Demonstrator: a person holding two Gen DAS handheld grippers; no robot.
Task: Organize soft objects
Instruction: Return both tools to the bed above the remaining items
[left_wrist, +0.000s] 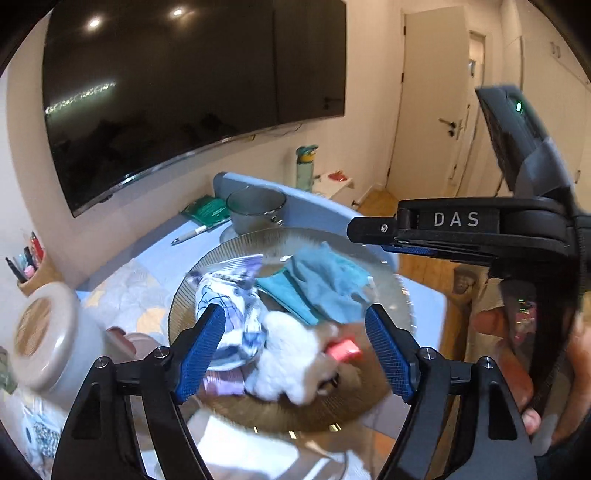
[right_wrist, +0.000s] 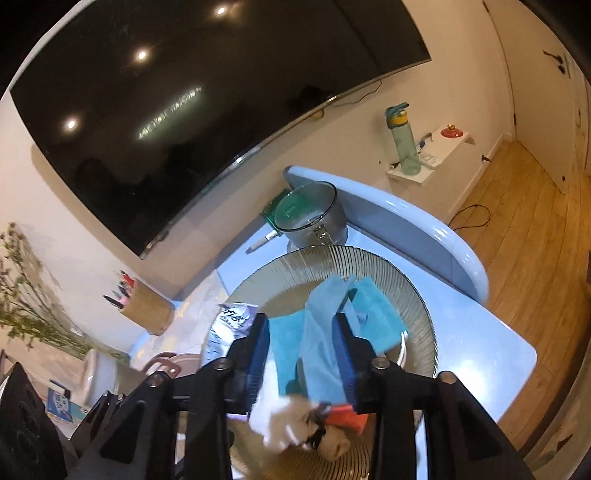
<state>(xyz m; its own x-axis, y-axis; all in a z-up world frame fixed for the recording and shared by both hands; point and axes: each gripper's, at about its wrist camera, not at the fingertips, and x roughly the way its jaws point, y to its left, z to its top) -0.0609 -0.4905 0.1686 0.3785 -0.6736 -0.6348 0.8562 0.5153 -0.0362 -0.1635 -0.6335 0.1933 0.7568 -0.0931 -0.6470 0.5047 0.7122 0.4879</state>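
Left gripper (left_wrist: 295, 354) hangs wide open and empty over the ribbed glass plate (left_wrist: 229, 258), its blue pads straddling the white plush toy (left_wrist: 284, 354), which lies directly beneath, fluffy, with a pink tag. Right gripper (right_wrist: 301, 354) is part open, jaws either side of a light blue cloth (right_wrist: 321, 332); contact cannot be told. Beyond, toward the desk's (right_wrist: 480, 332) far edge, stands a glass mug (right_wrist: 314, 218).

"DAS" stands on the right tongs (left_wrist: 456, 219); "fist" on a foil packet (right_wrist: 232, 320).
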